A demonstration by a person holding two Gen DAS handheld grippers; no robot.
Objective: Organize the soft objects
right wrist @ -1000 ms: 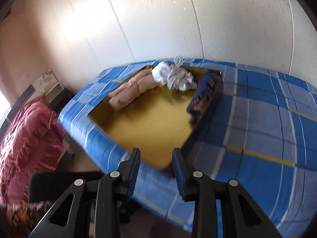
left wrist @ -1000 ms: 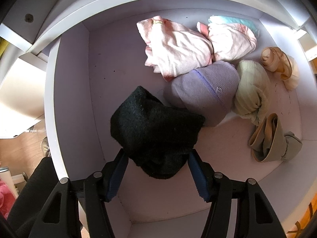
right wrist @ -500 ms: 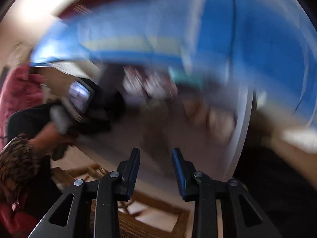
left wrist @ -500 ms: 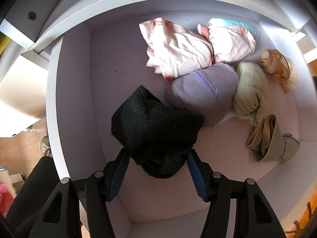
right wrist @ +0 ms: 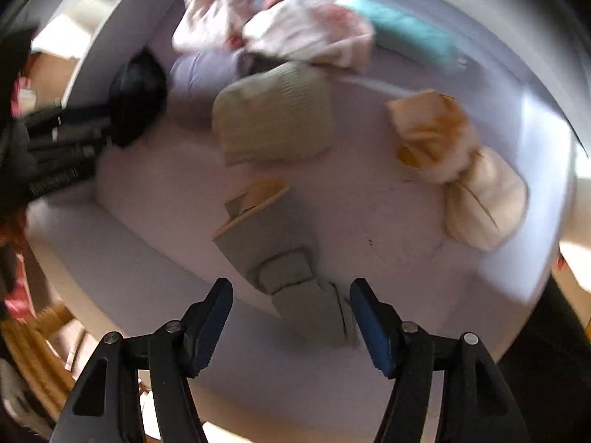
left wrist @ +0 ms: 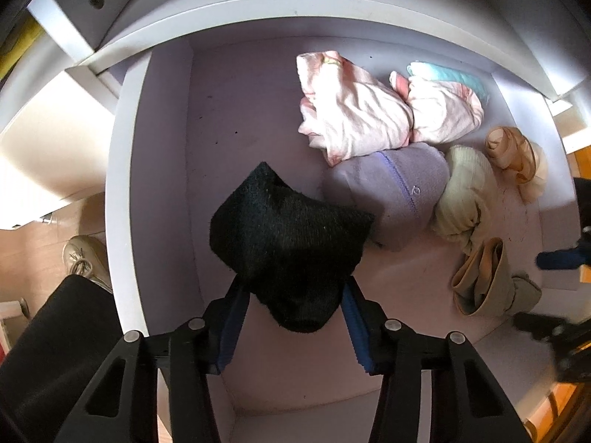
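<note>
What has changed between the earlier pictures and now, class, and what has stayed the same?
The right gripper swung from facing the bed down over the drawer, and its jaws have just been opening, nothing pressed between them, above the grey-tan bundle. The left gripper has just been closing further on the black sock. The other bundles in the drawer lie as before.

Black fuzzy sock bundle [left wrist: 288, 236] hangs pinched above the drawer's left part; pink, lilac, cream and tan bundles [left wrist: 480, 280] lie clustered at right.
</note>
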